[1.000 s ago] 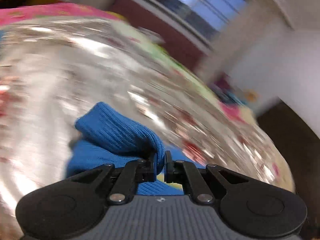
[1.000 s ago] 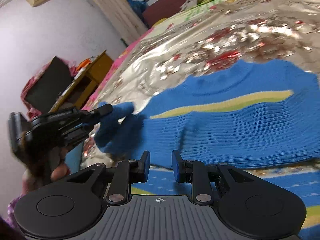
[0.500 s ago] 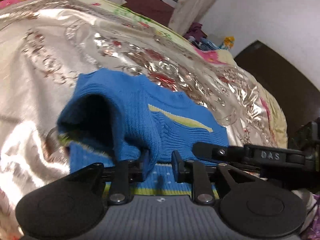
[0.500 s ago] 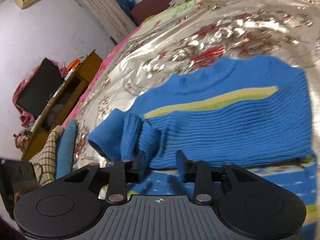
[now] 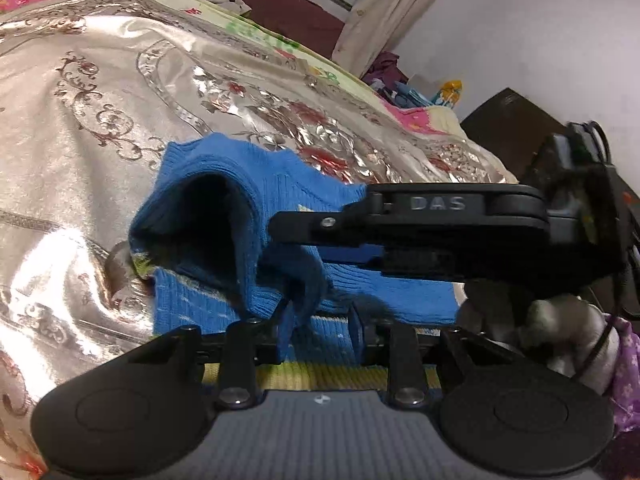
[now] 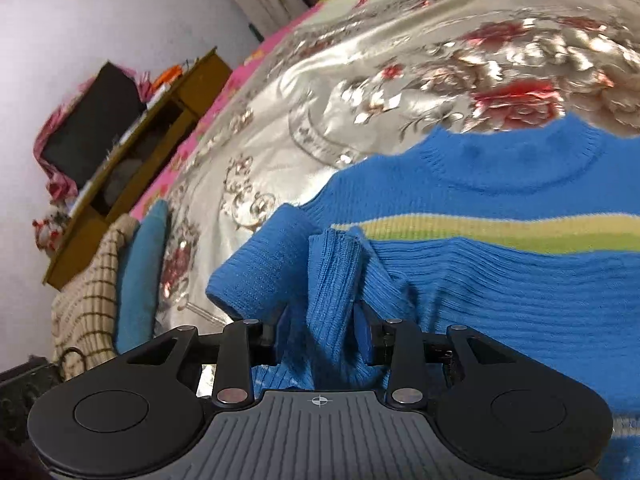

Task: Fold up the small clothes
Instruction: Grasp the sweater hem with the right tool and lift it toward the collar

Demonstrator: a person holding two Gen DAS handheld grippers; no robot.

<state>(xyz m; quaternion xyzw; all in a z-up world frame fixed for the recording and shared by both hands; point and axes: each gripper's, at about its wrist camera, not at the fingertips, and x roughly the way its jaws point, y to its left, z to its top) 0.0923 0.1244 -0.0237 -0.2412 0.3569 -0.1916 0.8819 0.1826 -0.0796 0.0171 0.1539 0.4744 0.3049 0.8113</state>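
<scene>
Right gripper [image 5: 280,226] across blue sweater [image 5: 208,216] on floral bedspread [image 5: 80,120]

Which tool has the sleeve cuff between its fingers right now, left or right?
The right tool: the ribbed sleeve cuff of the blue sweater stands between its open fingers. The left tool is open too, with only a fabric edge beside it.

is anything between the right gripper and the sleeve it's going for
Nothing visible. The folded sleeve of the blue sweater already sits between the open jaws of the right gripper; the left gripper is also open beside it.
</scene>
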